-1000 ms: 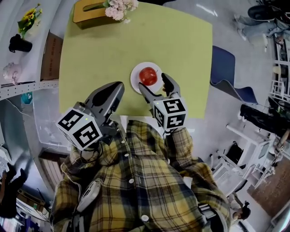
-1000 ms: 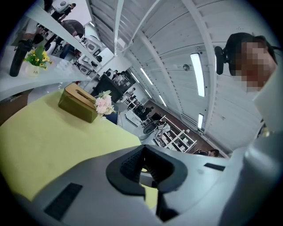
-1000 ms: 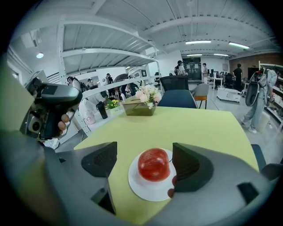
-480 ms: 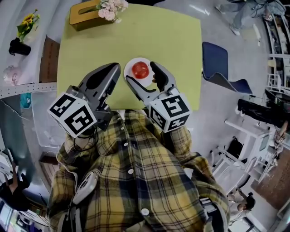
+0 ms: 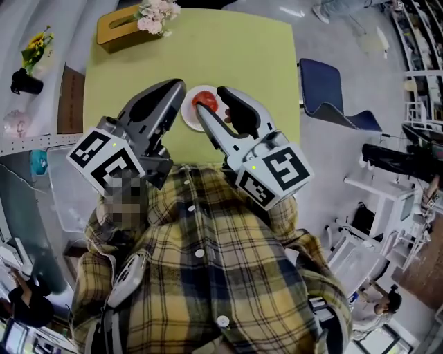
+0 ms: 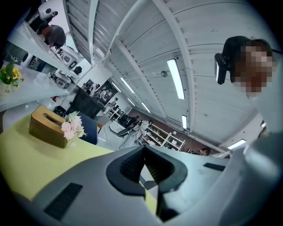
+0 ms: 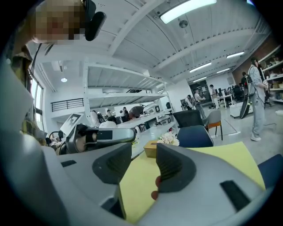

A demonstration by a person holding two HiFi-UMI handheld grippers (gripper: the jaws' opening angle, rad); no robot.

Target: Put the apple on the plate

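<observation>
A red apple (image 5: 205,101) lies on a small white plate (image 5: 187,115) near the front edge of the yellow-green table (image 5: 256,62). My right gripper (image 5: 210,101) hangs well above the plate. Its jaws are closing with nothing between them. In the right gripper view the gap of the right gripper (image 7: 143,150) shows bare table, and a sliver of apple (image 7: 155,187) peeks from under the right jaw. My left gripper (image 5: 176,87) is raised just left of the plate. The left gripper (image 6: 144,150) has its pads together and holds nothing.
A wooden tissue box (image 5: 121,28) and pale pink flowers (image 5: 156,14) stand at the table's far edge. A blue chair (image 5: 325,90) is off the table's right side. Shelves with a black cup (image 5: 21,81) run along the left.
Both grippers have risen toward the camera, away from the table. The right gripper's jaws have narrowed from wide open. The apple stays on the plate.
</observation>
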